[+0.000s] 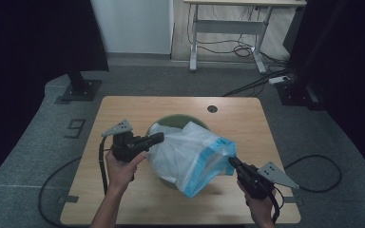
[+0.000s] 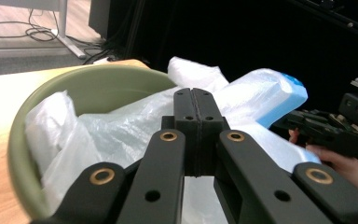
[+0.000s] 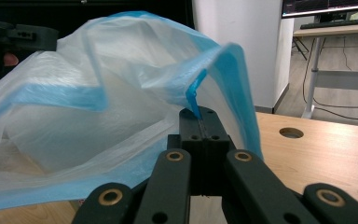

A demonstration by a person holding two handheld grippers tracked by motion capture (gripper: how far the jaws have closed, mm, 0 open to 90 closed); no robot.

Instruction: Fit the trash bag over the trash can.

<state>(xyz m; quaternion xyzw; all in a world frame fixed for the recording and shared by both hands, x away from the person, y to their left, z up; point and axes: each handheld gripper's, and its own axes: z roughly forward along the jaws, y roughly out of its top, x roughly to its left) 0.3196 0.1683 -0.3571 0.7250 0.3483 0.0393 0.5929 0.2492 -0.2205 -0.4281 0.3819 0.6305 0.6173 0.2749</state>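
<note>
Wood table: both hand-held grippers clamped on bag

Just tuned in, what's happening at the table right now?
A person is fitting a translucent bag with a blue rim into a green bin on the wooden table. The right gripper is shut on the bag's blue edge. The left gripper is shut at the bag's other side. Most of the bag bunches above the bin.

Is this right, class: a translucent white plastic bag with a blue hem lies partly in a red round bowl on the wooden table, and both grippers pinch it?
Only the colour is wrong. The round bowl is green, not red, as the left gripper view shows. The translucent white plastic bag with a blue hem does lie partly in it, pinched by the left gripper and the right gripper.
</note>
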